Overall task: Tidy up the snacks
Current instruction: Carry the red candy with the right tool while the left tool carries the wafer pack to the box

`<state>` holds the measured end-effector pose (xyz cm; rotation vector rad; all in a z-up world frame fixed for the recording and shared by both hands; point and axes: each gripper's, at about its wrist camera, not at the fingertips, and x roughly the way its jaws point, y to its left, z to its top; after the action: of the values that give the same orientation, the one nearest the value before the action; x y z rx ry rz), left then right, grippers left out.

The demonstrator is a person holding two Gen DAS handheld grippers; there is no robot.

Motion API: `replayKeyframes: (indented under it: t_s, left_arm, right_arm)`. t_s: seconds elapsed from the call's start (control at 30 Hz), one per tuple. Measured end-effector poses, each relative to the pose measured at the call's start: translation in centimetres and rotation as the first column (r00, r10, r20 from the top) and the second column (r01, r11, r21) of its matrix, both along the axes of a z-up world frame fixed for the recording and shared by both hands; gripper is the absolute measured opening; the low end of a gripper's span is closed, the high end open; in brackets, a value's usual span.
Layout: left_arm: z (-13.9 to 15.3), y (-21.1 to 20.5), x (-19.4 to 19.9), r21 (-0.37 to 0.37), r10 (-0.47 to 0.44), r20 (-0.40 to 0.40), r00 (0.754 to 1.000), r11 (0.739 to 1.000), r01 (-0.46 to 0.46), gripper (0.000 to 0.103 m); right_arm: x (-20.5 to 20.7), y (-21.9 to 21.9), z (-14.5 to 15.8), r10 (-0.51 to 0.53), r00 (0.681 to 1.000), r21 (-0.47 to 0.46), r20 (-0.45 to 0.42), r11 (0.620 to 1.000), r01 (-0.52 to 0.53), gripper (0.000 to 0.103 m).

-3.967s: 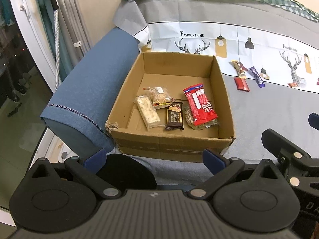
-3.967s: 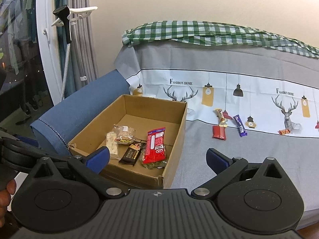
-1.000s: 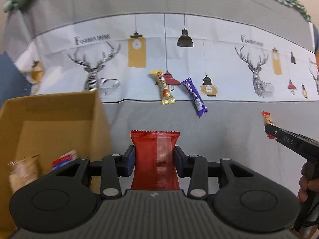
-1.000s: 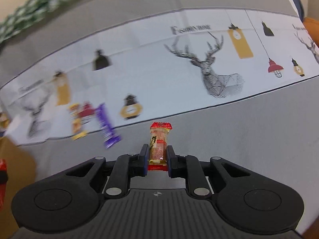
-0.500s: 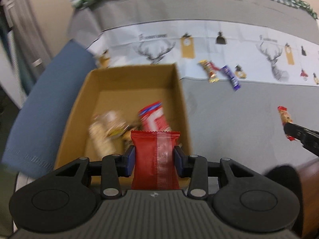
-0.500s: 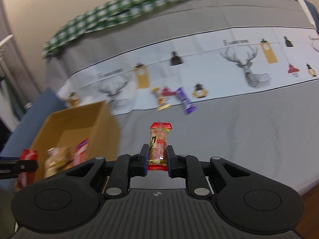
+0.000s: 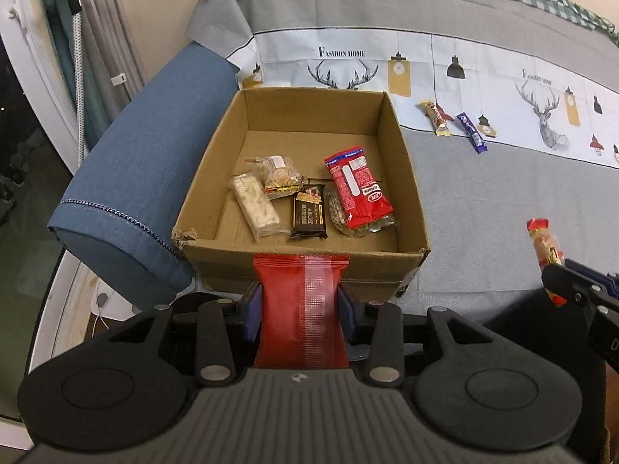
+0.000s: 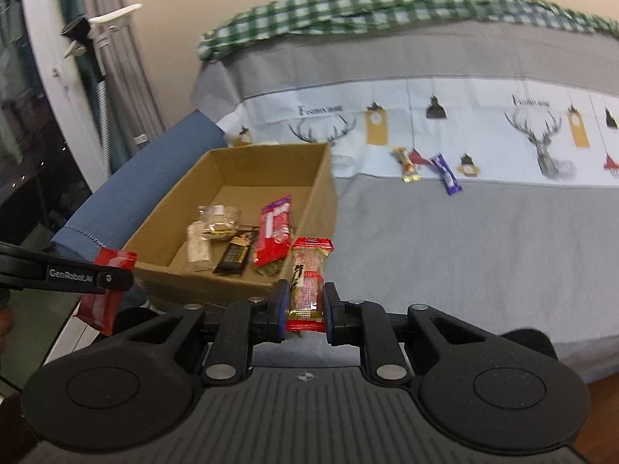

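My left gripper [image 7: 300,305] is shut on a plain red snack packet [image 7: 301,309], held just in front of the near wall of an open cardboard box [image 7: 305,261]. Inside the box lie several snacks, among them a big red pack [image 7: 358,187] and a dark bar [image 7: 308,214]. My right gripper [image 8: 306,307] is shut on a small clear sausage stick with red ends [image 8: 308,274], held to the right of the box. A yellow bar [image 7: 435,118] and a purple bar [image 7: 471,131] lie on the sofa cover behind.
The box [image 8: 232,282] sits on a grey sofa cover [image 7: 483,201] next to a blue armrest [image 7: 135,178]. A green checked cloth [image 8: 387,4] tops the backrest. Curtains and a window stand at the left. Below the armrest the floor [image 7: 89,301] shows.
Both grippers have swung left from the loose snacks on the cover to the box, each still holding its snack. The box now fills the left wrist view.
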<state>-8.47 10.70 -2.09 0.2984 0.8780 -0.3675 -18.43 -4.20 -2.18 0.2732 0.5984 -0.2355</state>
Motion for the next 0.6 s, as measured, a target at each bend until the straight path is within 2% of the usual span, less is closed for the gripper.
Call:
replayKeyframes:
  t_s: [0.3, 0.6]
  left_arm:
    - [-0.1, 0.6, -0.2, -0.008, 0.003, -0.001, 1.0, 1.0, -0.003, 0.045]
    - [-1.4, 0.6, 1.4, -0.005, 0.005, -0.041, 0.999, 1.0, -0.005, 0.045]
  right_arm:
    - [0.3, 1.3, 0.9, 0.032, 0.999, -0.037, 0.006, 0.999, -0.032, 0.018]
    - [2.0, 2.0, 0.0, 0.057, 0.997, -0.047, -0.043, 0.997, -0.059, 0.018]
